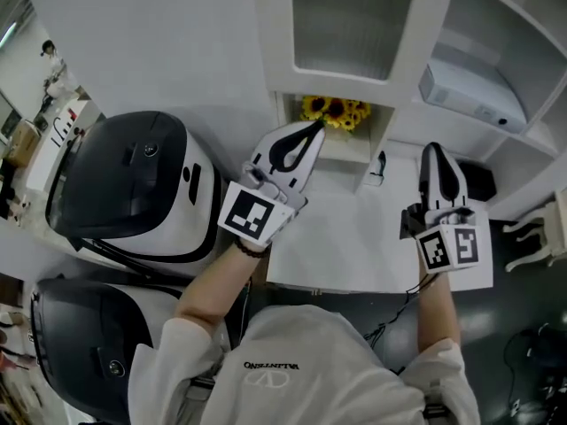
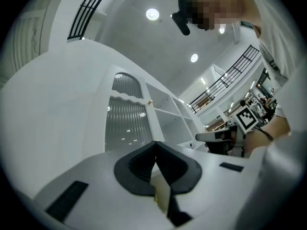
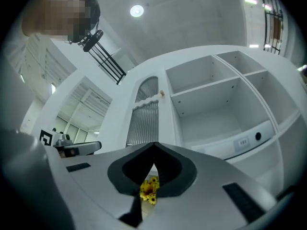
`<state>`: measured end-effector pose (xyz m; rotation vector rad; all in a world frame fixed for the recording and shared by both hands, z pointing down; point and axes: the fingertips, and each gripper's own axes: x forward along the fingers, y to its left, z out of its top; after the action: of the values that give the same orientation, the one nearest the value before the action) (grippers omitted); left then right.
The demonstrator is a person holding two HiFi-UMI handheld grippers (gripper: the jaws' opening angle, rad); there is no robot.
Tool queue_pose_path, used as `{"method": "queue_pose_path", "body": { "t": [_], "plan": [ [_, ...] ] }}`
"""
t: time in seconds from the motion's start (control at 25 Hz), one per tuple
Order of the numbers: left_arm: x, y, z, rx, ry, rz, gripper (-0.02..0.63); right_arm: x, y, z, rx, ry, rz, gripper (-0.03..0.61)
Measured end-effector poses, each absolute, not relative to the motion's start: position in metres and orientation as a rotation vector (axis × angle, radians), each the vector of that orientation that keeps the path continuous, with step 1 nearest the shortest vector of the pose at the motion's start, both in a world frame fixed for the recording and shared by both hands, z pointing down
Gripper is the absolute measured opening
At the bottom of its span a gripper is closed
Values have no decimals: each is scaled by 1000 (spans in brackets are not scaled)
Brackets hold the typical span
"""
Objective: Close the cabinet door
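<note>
While left gripper (image 1: 316,127) and right gripper (image 1: 431,150) fingers meet, cabinet door (image 1: 354,25) top is cropped.

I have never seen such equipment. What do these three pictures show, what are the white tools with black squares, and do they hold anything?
There is no robot: a person holds a tool in each hand, the left gripper and the right gripper, each with two jaws. The marker cubes belong to them. The head view comes from a camera on the person's head. The two gripper views come from cameras riding on each gripper, looking along its jaws. Both pairs of jaws are shut and hold nothing. Ahead stands a white cabinet with a ribbed glass door, open shelves, and sunflowers beneath the door. Below is a white counter; two black-and-white appliances stand at the left.
</note>
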<state>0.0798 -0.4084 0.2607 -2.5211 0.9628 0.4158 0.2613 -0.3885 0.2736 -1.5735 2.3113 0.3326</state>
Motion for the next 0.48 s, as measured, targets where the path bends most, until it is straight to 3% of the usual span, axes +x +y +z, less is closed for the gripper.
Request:
{"method": "queue_pose_path", "body": {
  "t": [0.48],
  "plan": [
    [-4, -370, 373, -2554, 1322, 260, 2, 264, -359, 352, -1683, 2354, 202, 8]
  ]
}}
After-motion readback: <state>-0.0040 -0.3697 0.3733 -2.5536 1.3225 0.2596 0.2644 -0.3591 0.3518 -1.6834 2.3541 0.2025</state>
